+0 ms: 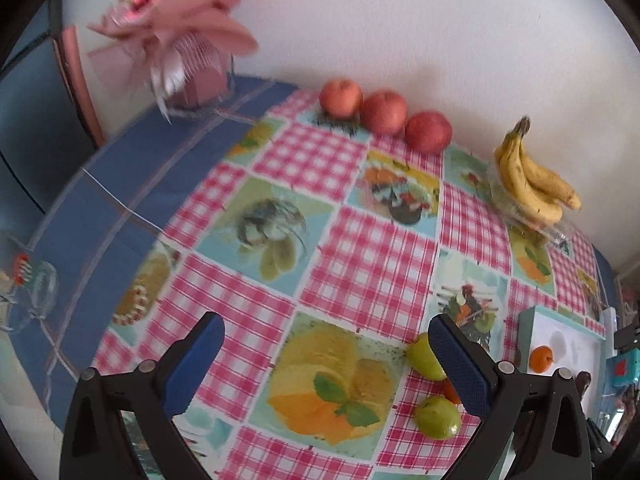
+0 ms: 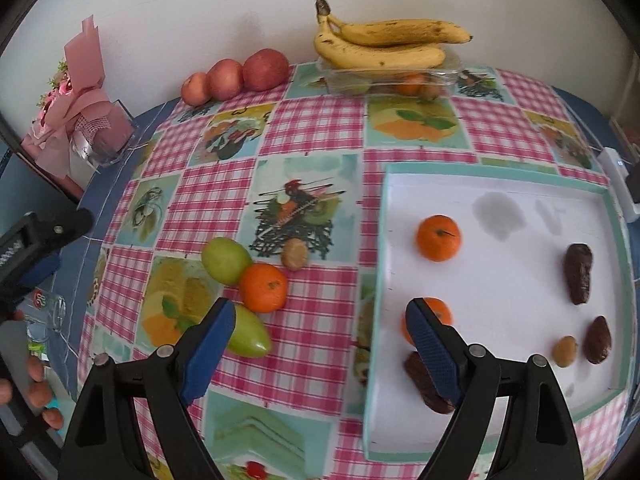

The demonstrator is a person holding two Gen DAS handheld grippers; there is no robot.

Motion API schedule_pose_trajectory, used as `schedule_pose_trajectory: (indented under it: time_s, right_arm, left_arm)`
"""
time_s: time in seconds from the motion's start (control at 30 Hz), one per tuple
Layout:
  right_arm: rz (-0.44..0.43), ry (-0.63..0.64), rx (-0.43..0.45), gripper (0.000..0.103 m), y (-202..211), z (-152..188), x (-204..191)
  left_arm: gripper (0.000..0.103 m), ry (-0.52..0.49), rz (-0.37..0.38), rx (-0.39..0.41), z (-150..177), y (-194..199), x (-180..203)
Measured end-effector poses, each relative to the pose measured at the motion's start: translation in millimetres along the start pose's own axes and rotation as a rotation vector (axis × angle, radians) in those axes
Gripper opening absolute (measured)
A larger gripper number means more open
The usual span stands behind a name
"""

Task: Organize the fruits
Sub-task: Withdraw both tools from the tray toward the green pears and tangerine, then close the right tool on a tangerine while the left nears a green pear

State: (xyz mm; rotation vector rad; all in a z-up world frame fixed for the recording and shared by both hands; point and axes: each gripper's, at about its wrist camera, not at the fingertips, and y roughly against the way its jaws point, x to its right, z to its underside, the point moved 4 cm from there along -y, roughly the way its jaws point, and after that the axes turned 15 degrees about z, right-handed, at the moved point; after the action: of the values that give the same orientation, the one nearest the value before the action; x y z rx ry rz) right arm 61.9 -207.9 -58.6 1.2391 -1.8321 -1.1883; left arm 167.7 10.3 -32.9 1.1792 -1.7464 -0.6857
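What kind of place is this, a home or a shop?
Most likely a home dining table. A checked tablecloth with food pictures covers it, a wrapped bouquet stands by the wall, and apples and bananas lie loose.

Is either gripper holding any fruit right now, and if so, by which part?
Nothing is held. The left gripper and the right gripper both stand open above the checked tablecloth, with no fruit between their blue pads.

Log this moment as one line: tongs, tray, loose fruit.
left tongs open, empty | right tongs open, empty | tray: two oranges, dark pieces | cloth: orange, two green fruits
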Motion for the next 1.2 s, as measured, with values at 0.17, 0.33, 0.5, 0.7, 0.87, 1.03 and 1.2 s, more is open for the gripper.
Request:
schedule_pose_trajectory:
  time_s: [0.17,0.33,0.5,0.7,0.87,1.03,1.2]
  right_arm:
    - [0.003,0.005,-0.024,0.087,-13,-6,-10]
    - [0.007,0.026,-0.051,0.087,-28,-10,-22]
    - [0.006,0.067,-0.093,0.087,-47,-7,-38]
    - [-0.003,0.107,-0.112,0.080,-56,-3,-52]
    - [-0.025,0.122,-0.111,0.061,-57,-3,-61]
    - [-0.044,0.126,-0.106,0.049,-57,-4,-63]
    - [-0.044,0.112,-0.109,0.040,-58,-4,-57]
  left_arm:
    - [0.103,0.023,-0.008,-0.073,4,-31,-6]
    - [0.103,0.078,-0.029,-0.085,6,-47,-20]
    - [0.103,0.123,-0.018,-0.087,8,-53,-30]
    - [0.103,0.143,0.026,-0.095,8,-56,-28]
    - [0.103,0.143,0.058,-0.116,10,-61,-21]
    - [0.103,0.146,0.083,-0.134,11,-64,-19]
    - [0.103,0.145,0.110,-0.142,11,-65,-14]
